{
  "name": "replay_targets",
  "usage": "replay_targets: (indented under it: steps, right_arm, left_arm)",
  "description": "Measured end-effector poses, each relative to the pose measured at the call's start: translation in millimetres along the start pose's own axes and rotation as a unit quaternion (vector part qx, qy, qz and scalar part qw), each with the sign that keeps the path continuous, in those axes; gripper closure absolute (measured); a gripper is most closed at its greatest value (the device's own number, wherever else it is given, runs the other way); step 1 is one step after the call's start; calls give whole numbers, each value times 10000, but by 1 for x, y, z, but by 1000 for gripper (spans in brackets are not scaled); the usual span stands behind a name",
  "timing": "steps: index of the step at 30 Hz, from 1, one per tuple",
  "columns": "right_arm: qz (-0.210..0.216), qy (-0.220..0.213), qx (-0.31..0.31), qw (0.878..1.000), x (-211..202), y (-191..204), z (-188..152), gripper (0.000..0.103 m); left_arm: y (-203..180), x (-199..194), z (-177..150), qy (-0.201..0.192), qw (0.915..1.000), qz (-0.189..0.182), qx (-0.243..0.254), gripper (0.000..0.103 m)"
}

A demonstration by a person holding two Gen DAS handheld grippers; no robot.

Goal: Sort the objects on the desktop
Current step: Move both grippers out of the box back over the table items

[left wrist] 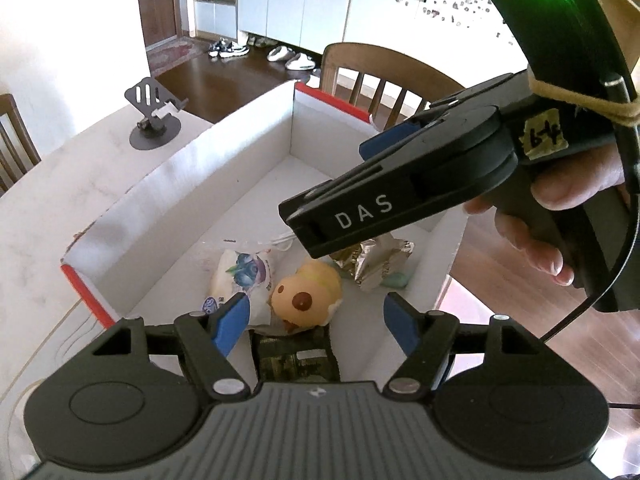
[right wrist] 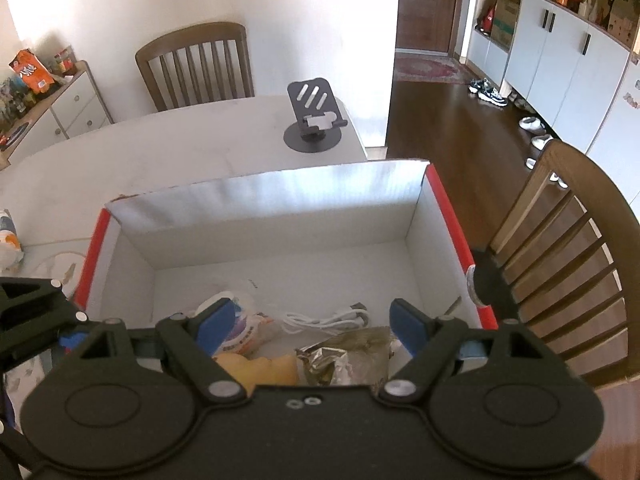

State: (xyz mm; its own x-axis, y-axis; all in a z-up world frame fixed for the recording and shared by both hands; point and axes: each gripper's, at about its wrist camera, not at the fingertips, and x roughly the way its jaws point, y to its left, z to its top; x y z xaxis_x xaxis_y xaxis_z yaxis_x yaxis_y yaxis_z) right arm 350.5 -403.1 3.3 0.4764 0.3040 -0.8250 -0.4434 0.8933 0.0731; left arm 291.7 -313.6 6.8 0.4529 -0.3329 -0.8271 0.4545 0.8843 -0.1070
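A white cardboard box with red edges point(left wrist: 240, 148) point(right wrist: 280, 188) stands on the white table. In it lie a yellow plush toy point(left wrist: 308, 296) point(right wrist: 260, 368), a blueberry-printed packet point(left wrist: 244, 272) point(right wrist: 248, 328), a crumpled foil wrapper point(left wrist: 376, 260) point(right wrist: 344, 356), a white cable point(right wrist: 328, 318) and a dark camouflage item point(left wrist: 296, 360). My left gripper point(left wrist: 316, 320) is open and empty just above the plush toy. My right gripper point(right wrist: 308, 320) is open and empty over the box; in the left wrist view its body point(left wrist: 400, 196) hangs above the box.
A dark phone stand point(left wrist: 154, 120) point(right wrist: 314, 120) sits on the table beyond the box. Wooden chairs point(right wrist: 196, 68) point(right wrist: 568, 260) stand at the table's far and right sides. A packet point(right wrist: 8, 240) and a thin cable lie left of the box.
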Motion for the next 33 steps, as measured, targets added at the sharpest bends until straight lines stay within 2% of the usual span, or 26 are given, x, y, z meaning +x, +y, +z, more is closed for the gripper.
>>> replay_targets:
  steps: [16,33]
  right_arm:
    - [20,-274,-19,9996,-45,27,-15,18]
    - [151,-570,32,9983,-82,84,-39,17]
  left_arm:
    - [4,-51,-27,-366,9993,29,-112,30]
    - [27,-102,-75,-651,9970,59,-413,30]
